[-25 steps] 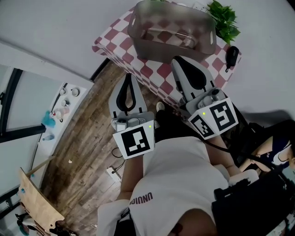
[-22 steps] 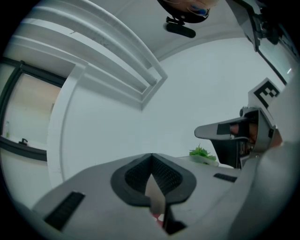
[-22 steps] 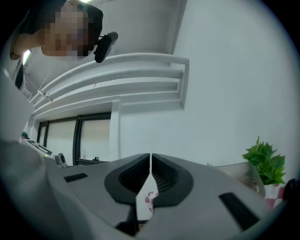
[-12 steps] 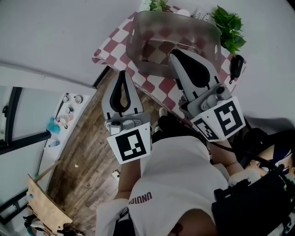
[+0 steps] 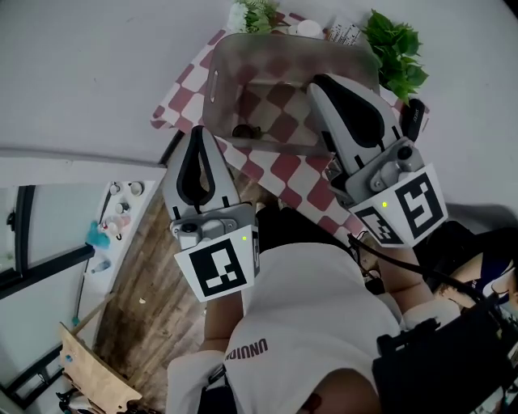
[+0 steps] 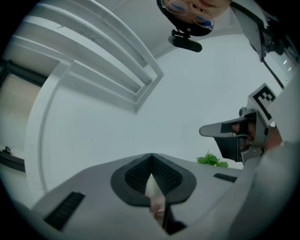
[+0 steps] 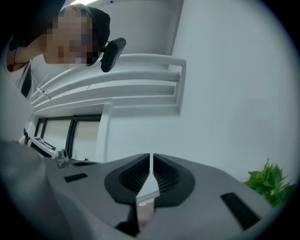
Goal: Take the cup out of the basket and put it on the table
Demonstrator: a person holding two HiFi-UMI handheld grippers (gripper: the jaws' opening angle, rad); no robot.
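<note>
A grey see-through basket (image 5: 235,52) stands on the red-and-white checked table (image 5: 283,171) at the top of the head view. On its floor lies a small dark object (image 5: 245,131); I cannot tell whether it is the cup. My left gripper (image 5: 197,132) is shut and empty, with its tip just short of the basket's near left corner. Also shut and empty, my right gripper (image 5: 318,81) lies over the basket's right side. Both gripper views look up at a white wall, with the left gripper (image 6: 151,155) and the right gripper (image 7: 151,154) closed on nothing.
A green plant (image 5: 394,44) stands behind the basket on the right, a second plant (image 5: 255,12) and a white item (image 5: 309,28) behind it. A black object (image 5: 413,117) lies at the table's right edge. Wooden floor (image 5: 137,283) and a white shelf (image 5: 113,218) are at left.
Both grippers have moved forward toward the basket, the right one now over its right side. More of the basket's inside shows, with the dark object in it.
</note>
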